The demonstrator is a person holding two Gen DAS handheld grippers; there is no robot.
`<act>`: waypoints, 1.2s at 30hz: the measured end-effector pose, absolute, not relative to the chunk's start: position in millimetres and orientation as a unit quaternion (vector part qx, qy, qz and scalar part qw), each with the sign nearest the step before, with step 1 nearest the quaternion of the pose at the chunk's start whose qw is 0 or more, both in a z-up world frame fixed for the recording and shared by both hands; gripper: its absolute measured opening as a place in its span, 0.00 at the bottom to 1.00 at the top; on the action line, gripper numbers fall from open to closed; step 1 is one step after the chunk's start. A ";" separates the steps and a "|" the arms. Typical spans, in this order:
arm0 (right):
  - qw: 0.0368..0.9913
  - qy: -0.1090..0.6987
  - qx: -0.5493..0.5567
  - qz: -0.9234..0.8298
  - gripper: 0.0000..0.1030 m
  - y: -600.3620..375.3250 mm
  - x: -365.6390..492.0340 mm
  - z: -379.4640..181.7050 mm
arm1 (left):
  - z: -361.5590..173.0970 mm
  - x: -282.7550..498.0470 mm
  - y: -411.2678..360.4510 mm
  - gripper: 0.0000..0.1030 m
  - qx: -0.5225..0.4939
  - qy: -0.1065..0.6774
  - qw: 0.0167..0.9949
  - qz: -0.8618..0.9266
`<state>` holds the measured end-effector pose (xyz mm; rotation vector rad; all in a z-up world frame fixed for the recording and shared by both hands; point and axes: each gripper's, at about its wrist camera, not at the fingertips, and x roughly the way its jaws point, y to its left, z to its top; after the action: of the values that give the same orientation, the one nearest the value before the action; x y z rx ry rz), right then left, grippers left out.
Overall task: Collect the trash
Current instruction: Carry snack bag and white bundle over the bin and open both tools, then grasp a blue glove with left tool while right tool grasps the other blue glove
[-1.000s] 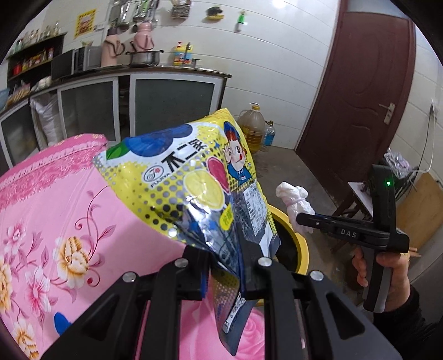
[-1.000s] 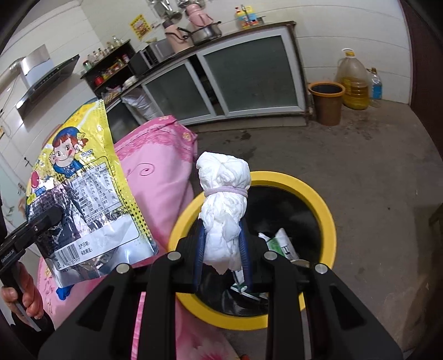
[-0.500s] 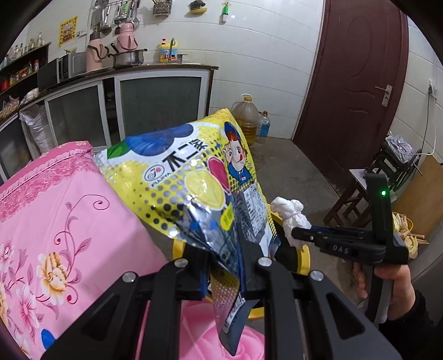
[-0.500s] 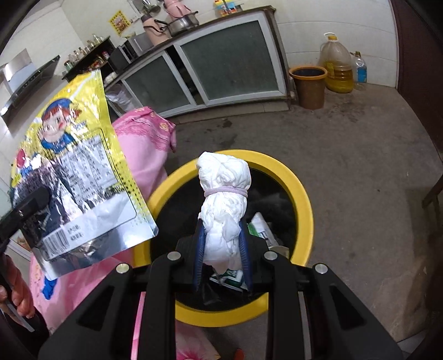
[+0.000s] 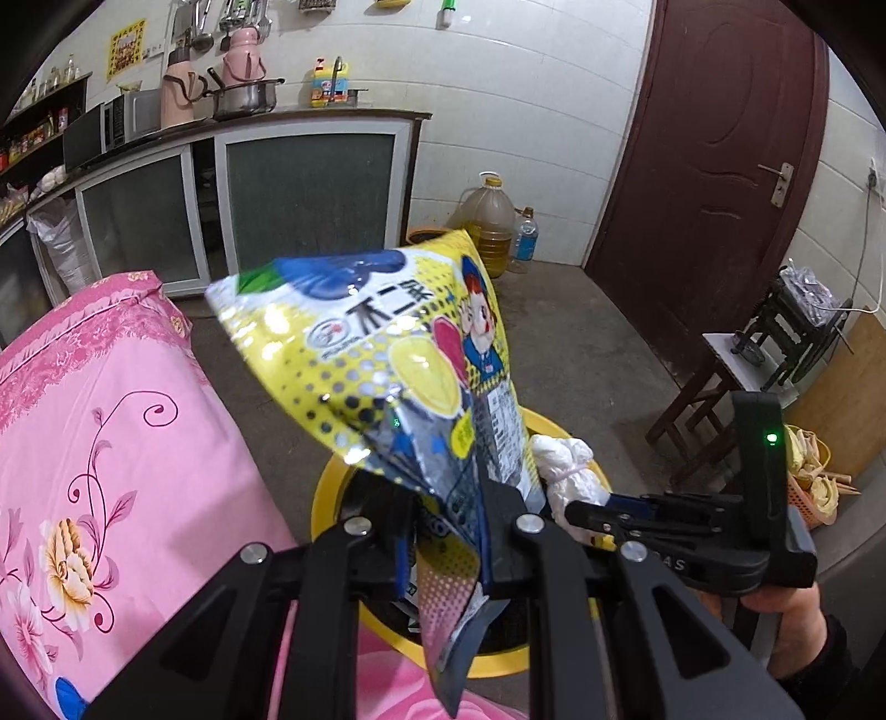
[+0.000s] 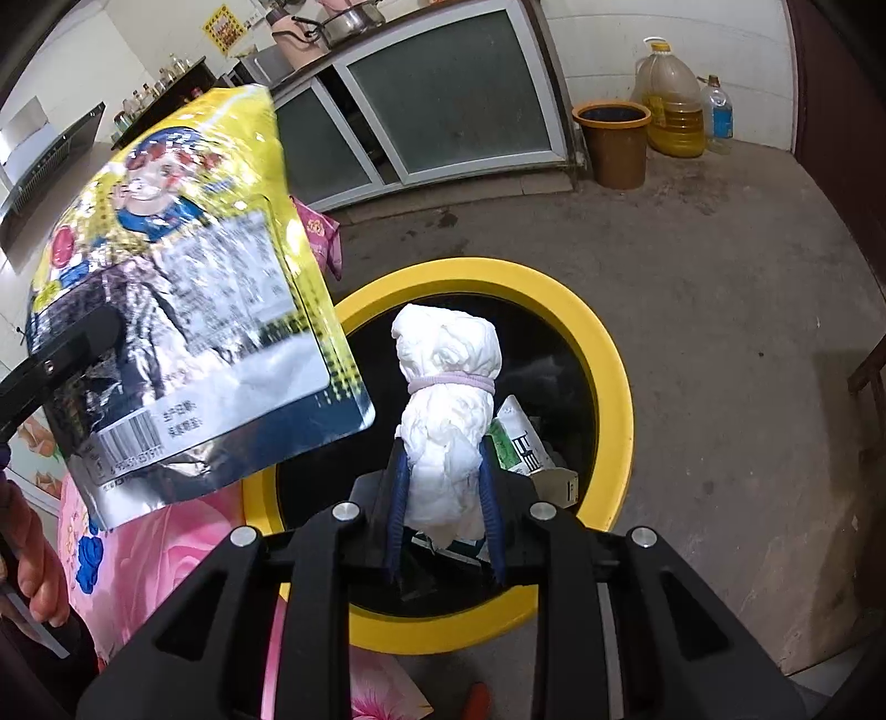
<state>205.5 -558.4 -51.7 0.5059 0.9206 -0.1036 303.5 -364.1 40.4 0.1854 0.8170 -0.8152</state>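
While some trash already lies in the yellow bin (image 6: 609, 354), we hold two pieces above it. Our left gripper (image 5: 443, 531) pinches a snack bag (image 5: 382, 354); our right gripper (image 6: 443, 498) clamps a tissue wad (image 6: 448, 410), neither dropped yet.

one snack bag (image 5: 387, 354), one tissue wad (image 6: 448, 410), one yellow bin (image 6: 609, 354), two bottles (image 6: 673, 105)

Background only. A pink floral cloth (image 5: 99, 443) covers a surface at the left. Grey-fronted kitchen cabinets (image 5: 310, 188) line the tiled wall; on the counter stand a steel pot (image 5: 243, 99), two pink flasks (image 5: 243, 44) and a yellow bottle (image 5: 329, 83). A large oil jug (image 6: 673, 105), a small water bottle (image 6: 717, 116) and a brown bucket (image 6: 614, 144) stand on the concrete floor. A dark red door (image 5: 714, 166) is closed. A wooden stool (image 5: 714, 387) stands at the right.
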 end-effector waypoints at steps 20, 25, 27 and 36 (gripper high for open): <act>0.866 0.408 0.280 -0.073 0.63 -575.5 175.5 -43.8 | 51.1 295.5 -263.2 0.92 0.020 0.363 0.869 -0.335; 0.891 0.381 0.246 -0.037 0.63 -541.4 181.3 -20.6 | 61.6 268.3 -187.6 0.92 0.034 0.341 0.889 -0.304; 0.901 0.369 0.228 -0.010 0.63 -519.8 189.2 -8.1 | 64.8 257.2 -156.0 0.92 0.039 0.334 0.896 -0.289; 0.910 0.369 0.131 0.136 0.63 -390.7 231.0 17.2 | 45.9 206.5 -48.3 0.92 0.081 0.343 0.904 -0.244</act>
<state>231.0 -390.7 17.2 0.2693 0.7604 0.2799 206.5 -48.3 45.9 0.1678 0.7082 -0.5035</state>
